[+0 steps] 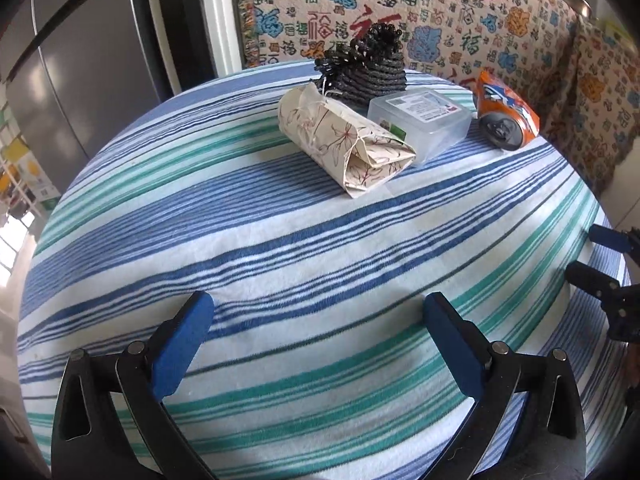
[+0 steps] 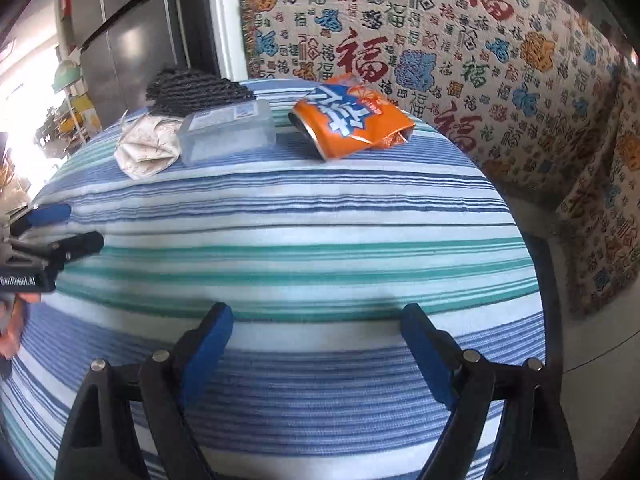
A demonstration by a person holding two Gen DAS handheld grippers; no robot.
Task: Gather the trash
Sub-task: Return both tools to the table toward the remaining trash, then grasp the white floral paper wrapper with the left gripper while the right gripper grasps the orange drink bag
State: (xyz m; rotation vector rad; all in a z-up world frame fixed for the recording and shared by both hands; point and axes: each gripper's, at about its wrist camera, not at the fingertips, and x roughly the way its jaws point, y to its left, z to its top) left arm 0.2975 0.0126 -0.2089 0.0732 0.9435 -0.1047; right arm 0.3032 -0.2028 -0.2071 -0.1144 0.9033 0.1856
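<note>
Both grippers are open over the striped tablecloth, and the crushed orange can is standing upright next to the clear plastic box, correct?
Not quite. The crushed orange can is lying on its side, not upright; the right wrist view shows it flattened on the striped tablecloth. The rest holds: it sits beside the clear plastic box, and the left gripper and right gripper are both open with nothing between their pads.

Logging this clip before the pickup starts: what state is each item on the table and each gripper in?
Orange can: crushed, lying on its side, untouched.
Clear plastic box: lid on, flat on the cloth.
Floral paper wrap: rolled and folded, lying against the box.
Dark woven basket: upright, pine cones on top.
Left gripper: open, empty.
Right gripper: open, empty.
Striped tablecloth: spread flat.
</note>
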